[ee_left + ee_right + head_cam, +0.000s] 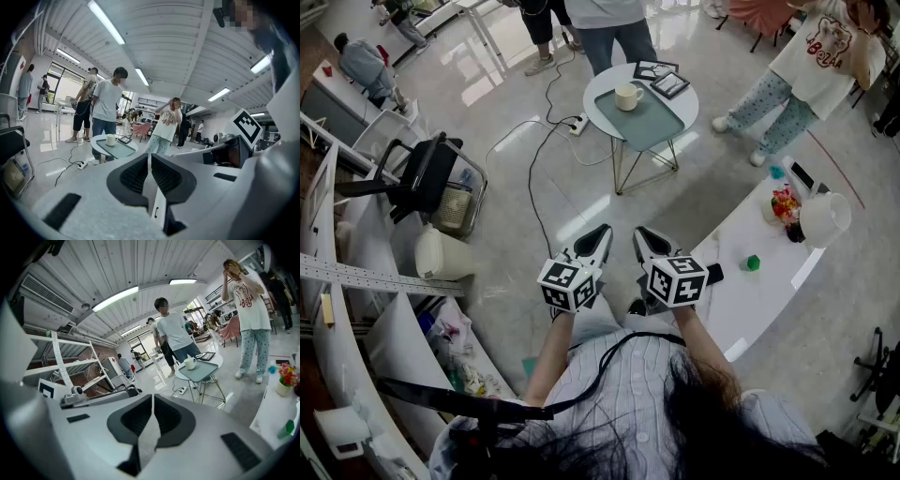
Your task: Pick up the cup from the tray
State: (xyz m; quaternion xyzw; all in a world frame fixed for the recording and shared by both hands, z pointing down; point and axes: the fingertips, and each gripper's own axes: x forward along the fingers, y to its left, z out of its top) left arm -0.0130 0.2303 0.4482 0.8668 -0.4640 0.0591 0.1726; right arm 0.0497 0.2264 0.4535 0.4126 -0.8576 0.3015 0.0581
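Running down the left edge of the head view is pale shelving (356, 272), with a black chair (427, 173) and a white bin (441, 253) beside it. Near the middle, the left gripper (598, 234) points forward and a little down, its jaws pressed together with nothing between them; its own view shows the two dark pads meeting at the tips (149, 157). Its marker cube (569, 284) bears only a black-and-white square pattern, no letters. Just beside it, the right gripper (647, 236) is likewise clenched and empty, its jaws touching along their length in its own view (152, 399), and its cube (677, 279) shows the same kind of pattern. Well ahead of both, past a black cable and a power strip (578, 124) on the floor, stands a round white table (598, 94) on thin metal legs. A grey-green tray (652, 122) lies on it, and the cream cup (628, 96) stands upright on the tray's far left corner, handle to the right, well apart from either gripper. Two dark framed panels (670, 84) lie behind the tray. Farther right, a person (806, 66) wears a white shirt with a bear picture and red lettering that starts with "B"; the rest is too small to read. At the right a white counter (769, 272) holds flowers (785, 204) and a small green thing (753, 263).
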